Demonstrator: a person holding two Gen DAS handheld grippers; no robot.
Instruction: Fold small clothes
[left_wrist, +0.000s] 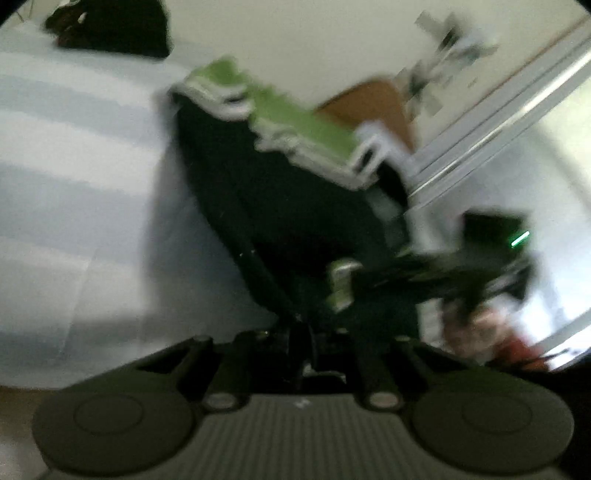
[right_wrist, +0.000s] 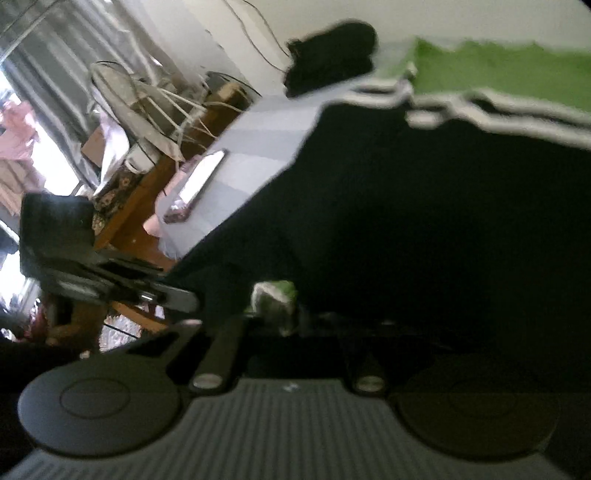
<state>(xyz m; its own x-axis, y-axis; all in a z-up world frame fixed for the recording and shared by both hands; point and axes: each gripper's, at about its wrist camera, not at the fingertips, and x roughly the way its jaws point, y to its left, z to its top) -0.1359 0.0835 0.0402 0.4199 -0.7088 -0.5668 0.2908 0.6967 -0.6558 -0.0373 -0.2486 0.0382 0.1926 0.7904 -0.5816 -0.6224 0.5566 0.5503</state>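
Left wrist view: the left gripper (left_wrist: 303, 328) pinches the black garment (left_wrist: 280, 206), green-and-white trim at 1 o'clock, lifted over the striped bed (left_wrist: 74, 177).

Right wrist view: the right gripper (right_wrist: 291, 325) seems clamped on it too, though its jaws are hidden. Judged mid-lift; next, lay it flat.

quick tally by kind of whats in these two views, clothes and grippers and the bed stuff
black garment with green and white band: 1
dark cloth pile at the far end of the bed: 1
striped bed sheet: 1
phone lying on the bed: 1
grippers, left gripper and right gripper: 2
total: 6
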